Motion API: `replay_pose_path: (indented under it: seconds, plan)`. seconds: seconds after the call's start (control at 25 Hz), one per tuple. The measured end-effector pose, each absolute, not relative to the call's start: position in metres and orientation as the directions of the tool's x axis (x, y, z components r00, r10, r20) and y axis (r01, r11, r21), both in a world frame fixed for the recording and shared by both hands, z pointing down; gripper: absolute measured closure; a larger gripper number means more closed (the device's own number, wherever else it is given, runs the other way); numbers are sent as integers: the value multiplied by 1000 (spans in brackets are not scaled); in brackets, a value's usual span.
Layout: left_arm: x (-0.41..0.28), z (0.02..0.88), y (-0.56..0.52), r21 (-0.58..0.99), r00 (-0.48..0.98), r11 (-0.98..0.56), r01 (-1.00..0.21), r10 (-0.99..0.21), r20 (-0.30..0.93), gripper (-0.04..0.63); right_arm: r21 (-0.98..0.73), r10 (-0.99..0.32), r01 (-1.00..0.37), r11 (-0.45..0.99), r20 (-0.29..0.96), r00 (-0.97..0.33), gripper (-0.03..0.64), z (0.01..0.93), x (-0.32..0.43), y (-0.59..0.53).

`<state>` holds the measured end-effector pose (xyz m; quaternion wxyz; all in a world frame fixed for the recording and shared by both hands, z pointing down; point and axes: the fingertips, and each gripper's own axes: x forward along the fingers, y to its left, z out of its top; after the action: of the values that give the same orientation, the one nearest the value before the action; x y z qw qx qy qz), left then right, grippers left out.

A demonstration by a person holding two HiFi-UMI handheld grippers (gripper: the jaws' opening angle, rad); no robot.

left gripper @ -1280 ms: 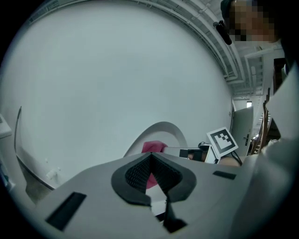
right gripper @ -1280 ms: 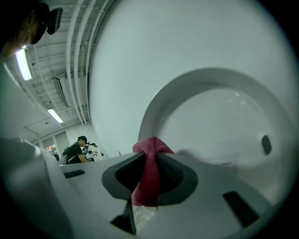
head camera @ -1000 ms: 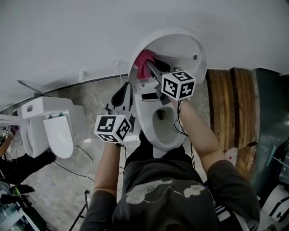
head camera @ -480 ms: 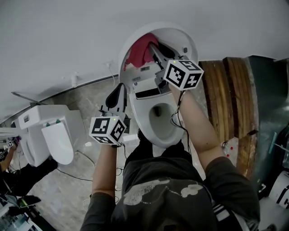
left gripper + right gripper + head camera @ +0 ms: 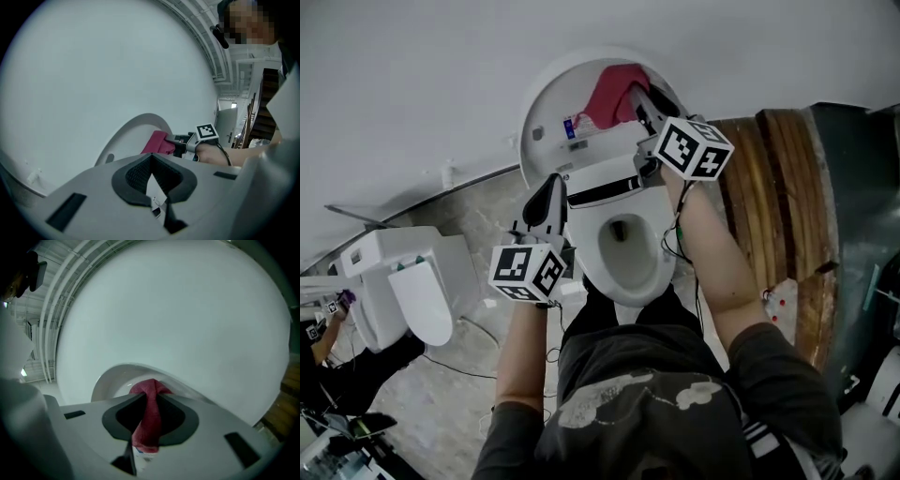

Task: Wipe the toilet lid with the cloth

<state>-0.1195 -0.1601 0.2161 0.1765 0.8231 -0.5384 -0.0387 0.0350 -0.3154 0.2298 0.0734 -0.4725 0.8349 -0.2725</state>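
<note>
toilet lid (image 5: pixel 544 117) is standing raised – right gripper (image 5: pixel 639 96) is clamping the pink cloth (image 5: pixel 607 94) against it, left gripper (image 5: pixel 551 187) is hovering beside it – jaws closed, empty.

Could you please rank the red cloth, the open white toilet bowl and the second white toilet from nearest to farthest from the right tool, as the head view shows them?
1. The red cloth, clamped in the right tool against the raised white lid.
2. The open white toilet bowl, just below.
3. The second white toilet, far left.
</note>
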Motion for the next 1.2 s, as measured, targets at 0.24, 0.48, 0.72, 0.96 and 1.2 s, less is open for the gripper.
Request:
replay_pose_path:
  seconds: [0.24, 0.48, 0.72, 0.96, 1.2]
  plan:
    - [-102, 232, -157, 360, 427, -354, -863, -892, 149, 588, -553, -852, -772, 314, 195, -486, 549, 268, 68, -309]
    - [-99, 247, -154, 378, 419, -333, -864, -891, 173, 588, -553, -845, -787, 275, 250, -472, 549, 295, 84, -298]
    - [-113, 243, -150, 374, 395, -317, -872, -906, 152, 588, -521, -780, -754, 399, 239, -578, 549, 285, 35, -272]
    - [-144, 250, -146, 382, 358, -283, -880, -923, 142, 588, -523, -664, -662, 537, 222, -714, 549, 289, -51, -241]
    - [-147, 276, -147, 388, 369, -282, -877, -913, 172, 588, -522, -625, -618, 588, 192, -757, 549, 296, -104, -246]
